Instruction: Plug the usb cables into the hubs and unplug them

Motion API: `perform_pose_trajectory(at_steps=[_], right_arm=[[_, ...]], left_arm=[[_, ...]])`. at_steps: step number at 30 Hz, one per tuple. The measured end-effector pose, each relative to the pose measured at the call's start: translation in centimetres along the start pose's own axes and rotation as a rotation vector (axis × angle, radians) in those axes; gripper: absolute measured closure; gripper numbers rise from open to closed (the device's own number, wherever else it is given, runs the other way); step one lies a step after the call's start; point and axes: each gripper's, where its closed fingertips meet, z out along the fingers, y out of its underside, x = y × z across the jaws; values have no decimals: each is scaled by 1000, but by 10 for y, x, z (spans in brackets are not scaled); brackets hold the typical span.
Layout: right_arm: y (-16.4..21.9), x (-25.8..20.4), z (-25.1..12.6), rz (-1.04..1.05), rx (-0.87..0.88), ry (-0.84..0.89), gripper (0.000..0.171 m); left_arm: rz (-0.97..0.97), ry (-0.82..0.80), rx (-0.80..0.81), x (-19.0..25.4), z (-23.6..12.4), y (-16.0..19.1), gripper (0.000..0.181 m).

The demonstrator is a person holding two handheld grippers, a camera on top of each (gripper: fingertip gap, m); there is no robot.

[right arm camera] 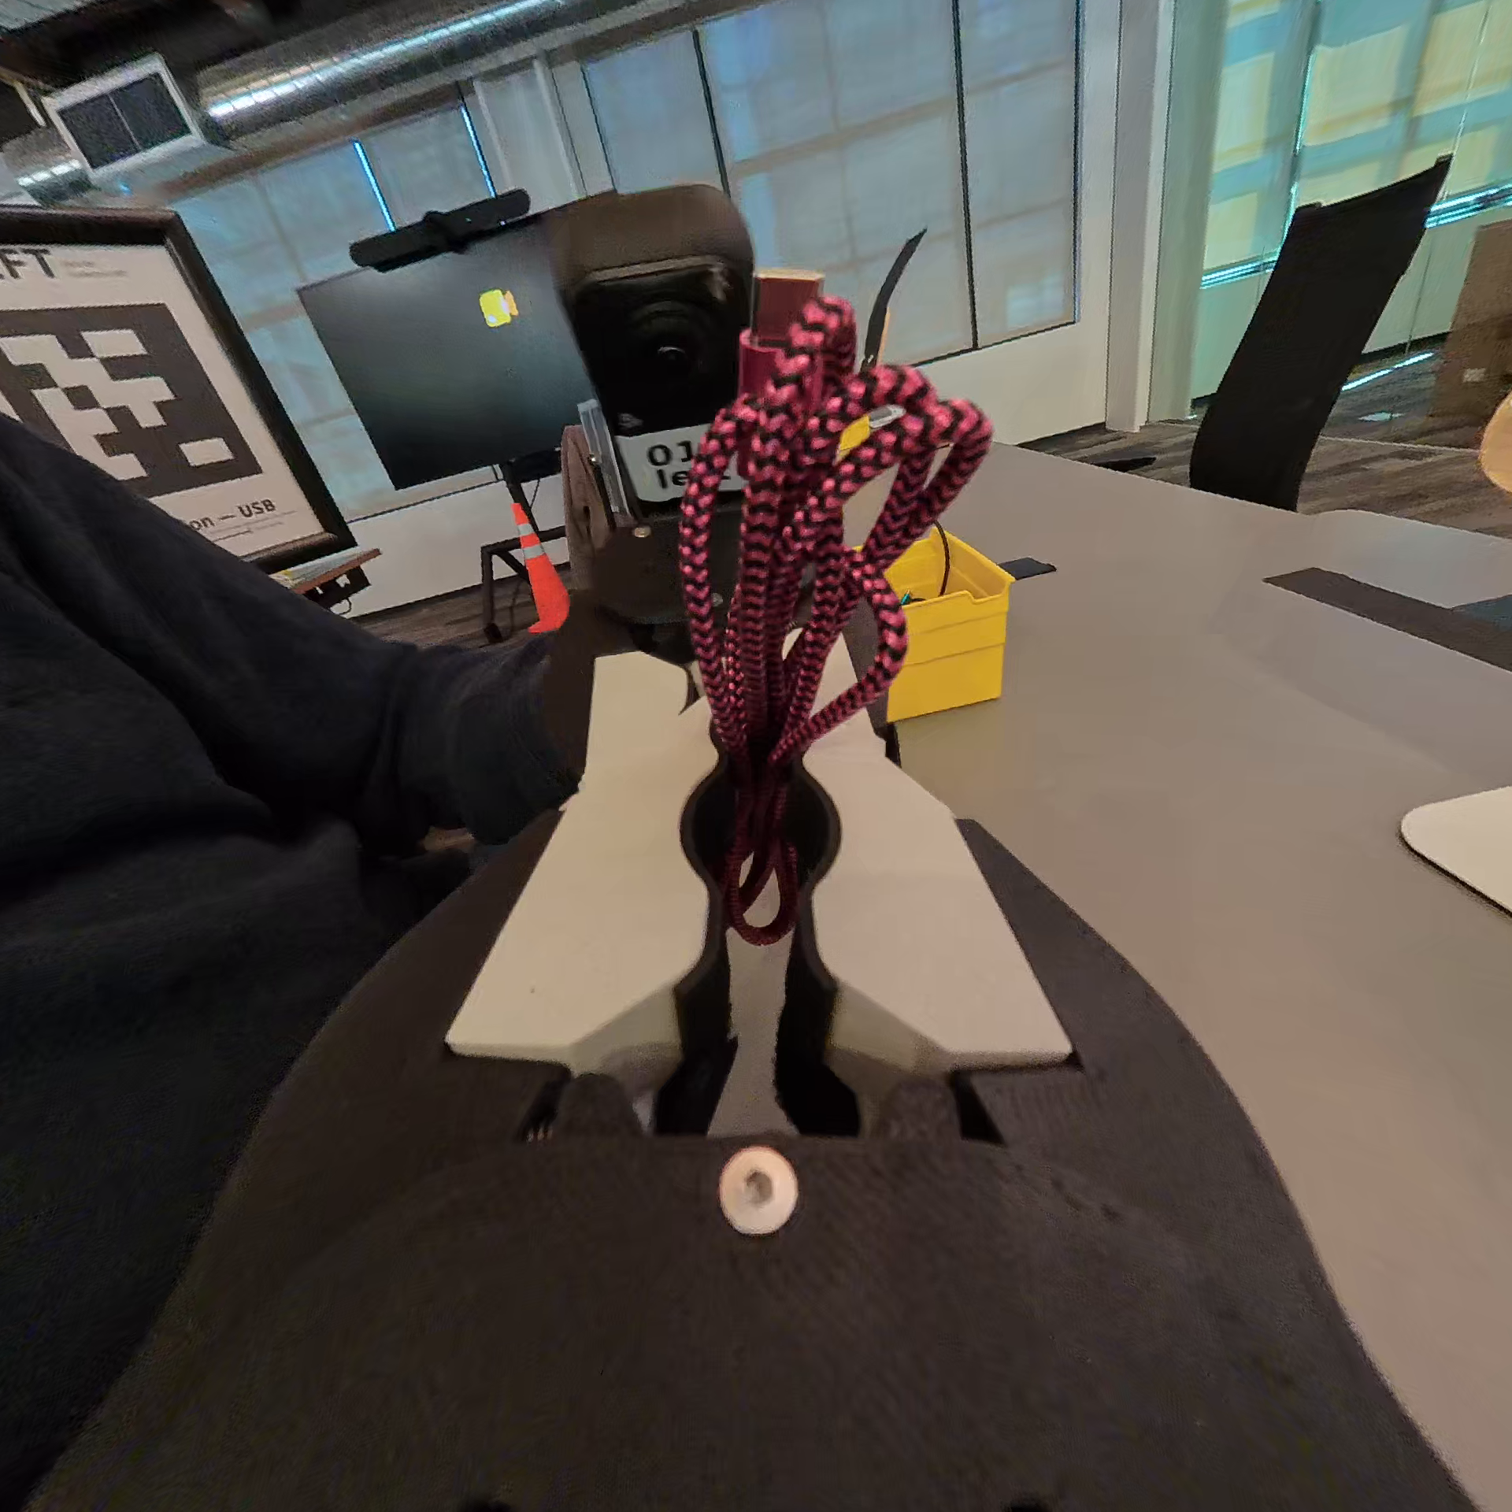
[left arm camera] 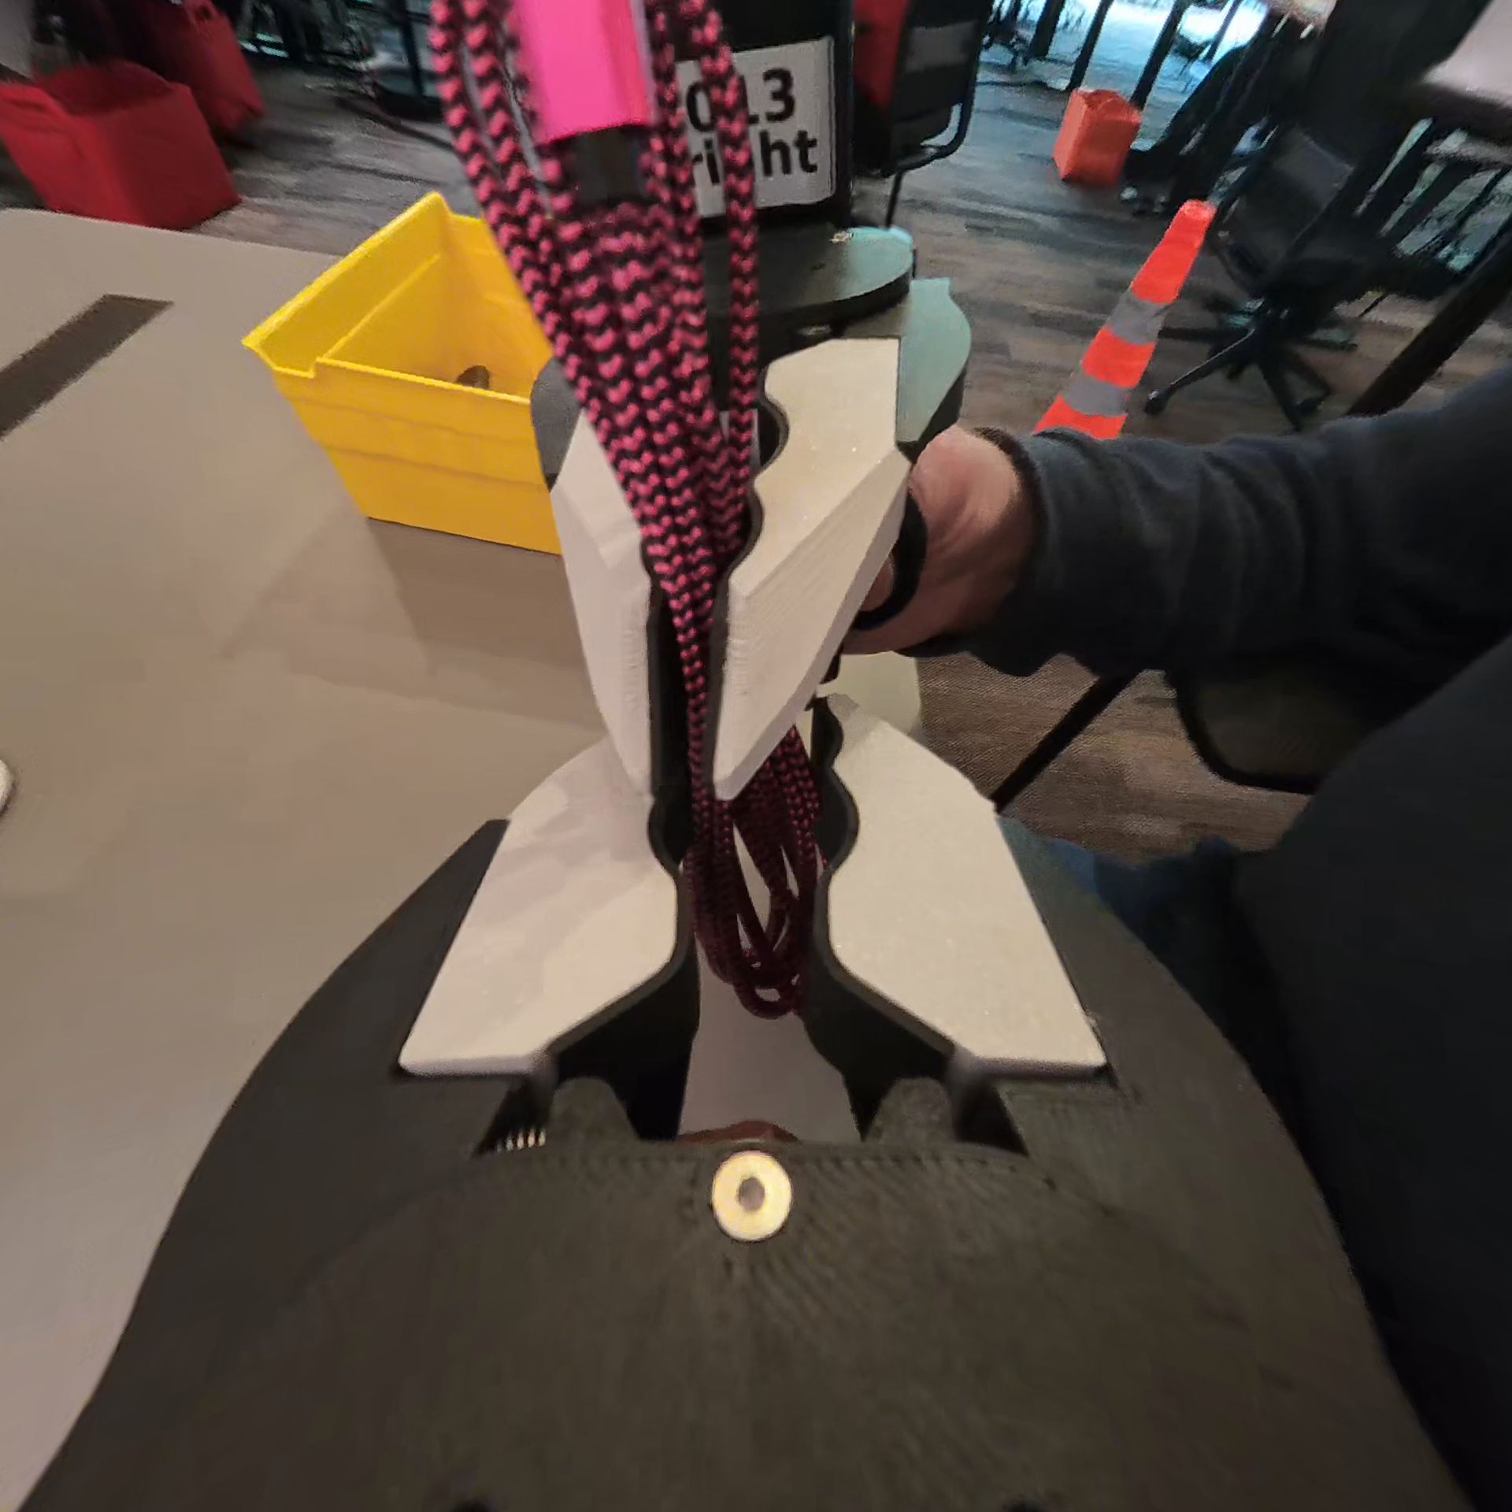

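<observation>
**Pink-and-black braided cable caught between two grippers**

Pink-and-black braided USB cable (left arm camera: 695,524), folded into a bundle of several strands, hangs above the near edge of a pale grey table (left arm camera: 204,654), held up in the air between both tools. In the left wrist view, the left gripper (left arm camera: 749,826) has its white, black-edged fingers (left arm camera: 573,916) standing a little apart, with the lower loops of the bundle dangling in the gap; whether they press on the strands cannot be told. Just beyond, the right gripper (left arm camera: 683,704) points back toward the camera, its white fingers drawn nearly together around the same strands, clamping them. A bare hand (left arm camera: 957,532) in a dark sleeve grips that tool from the right. A bright pink connector housing (left arm camera: 585,65) with a black collar sits at the top of the bundle.

In the right wrist view, the right gripper (right arm camera: 757,777) pinches the cable (right arm camera: 777,573) at its narrow fingertip gap, and a loop hangs down into the rounded hollow behind the tips. Above, the strands fan out, topped by dark red plugs (right arm camera: 777,327). The left gripper (right arm camera: 654,654), mostly hidden, faces in from the far side with its black camera above.

A yellow plastic bin (left arm camera: 409,393) rests on the table beyond the grippers. An orange traffic cone (left arm camera: 1137,327) stands on the floor to the far right.
</observation>
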Motion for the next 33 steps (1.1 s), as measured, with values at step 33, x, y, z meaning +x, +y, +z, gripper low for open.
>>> perform_pose_trajectory(at_steps=[33], right_arm=[[3,-2,-133,-138,-304,535,163]], left_arm=[[-253,35,55,-26,-35,36,172]])
